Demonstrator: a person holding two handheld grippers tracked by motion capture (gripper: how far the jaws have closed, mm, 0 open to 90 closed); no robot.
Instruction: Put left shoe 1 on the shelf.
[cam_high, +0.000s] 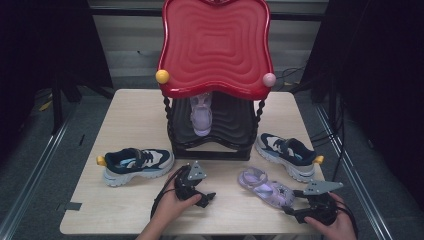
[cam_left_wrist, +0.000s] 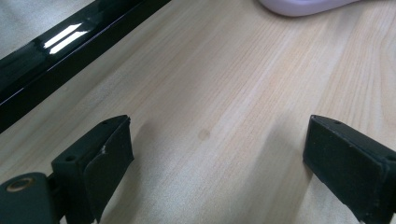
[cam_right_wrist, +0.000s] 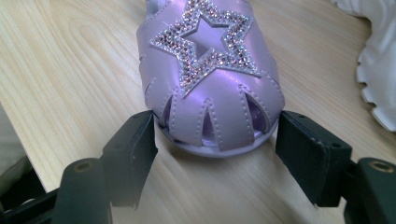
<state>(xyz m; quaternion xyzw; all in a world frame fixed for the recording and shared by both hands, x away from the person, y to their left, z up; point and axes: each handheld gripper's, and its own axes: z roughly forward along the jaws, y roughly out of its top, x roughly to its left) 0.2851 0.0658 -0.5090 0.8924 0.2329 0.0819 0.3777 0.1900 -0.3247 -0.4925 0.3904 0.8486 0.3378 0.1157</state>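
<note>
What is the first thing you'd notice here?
The big red shelf top stands at the back of the table, with a lilac sandal on the shelf beneath it. Nearer the front, the right gripper clasps the toe of a sparkly purple star sandal.

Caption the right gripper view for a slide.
Right gripper closes on the toe of a purple star sandal lying on the wooden table.

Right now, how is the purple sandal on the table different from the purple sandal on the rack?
The table sandal lies on bare wood by the right hand-held gripper, whose pads touch its toe; the rack sandal sits untouched on the black shelf under the red top. The table sandal points toward the person, the rack sandal away. Both are lilac.
</note>
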